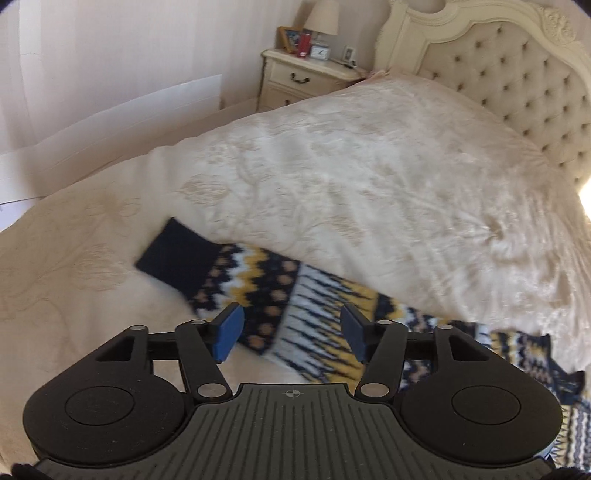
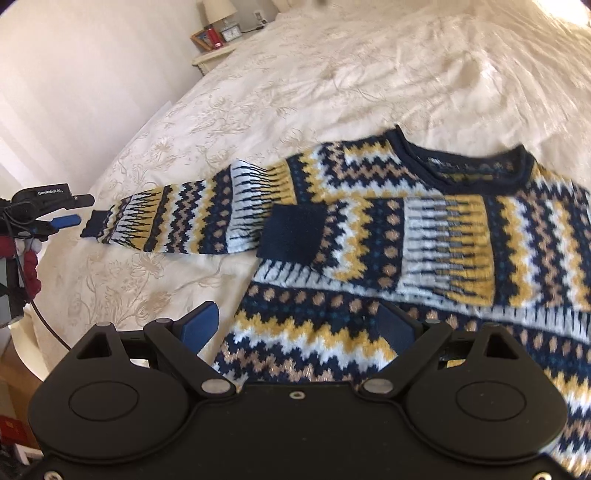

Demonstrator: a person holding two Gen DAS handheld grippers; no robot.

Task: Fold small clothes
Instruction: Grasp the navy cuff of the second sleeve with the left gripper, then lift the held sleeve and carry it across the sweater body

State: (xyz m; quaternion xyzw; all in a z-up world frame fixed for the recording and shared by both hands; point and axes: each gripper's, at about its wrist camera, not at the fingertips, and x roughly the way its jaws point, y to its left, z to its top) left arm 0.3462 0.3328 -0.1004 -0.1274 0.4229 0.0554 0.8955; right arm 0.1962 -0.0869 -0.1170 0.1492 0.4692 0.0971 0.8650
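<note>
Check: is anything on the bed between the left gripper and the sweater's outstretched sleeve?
Nothing visible. The left gripper hangs open directly above the outstretched sleeve, which lies flat on the bedspread with nothing lying across it.

Left gripper (image 1: pixel 291 332) and right gripper (image 2: pixel 295 326) both angled downward, jaws apart.

A home bedroom: a bed (image 1: pixel 369 177) under a cream embroidered bedspread, a tufted headboard (image 1: pixel 517 74), and a nightstand (image 1: pixel 299 79) carrying a lamp (image 1: pixel 323 16), clock (image 1: pixel 319 52) and framed picture (image 1: pixel 289 38).
</note>
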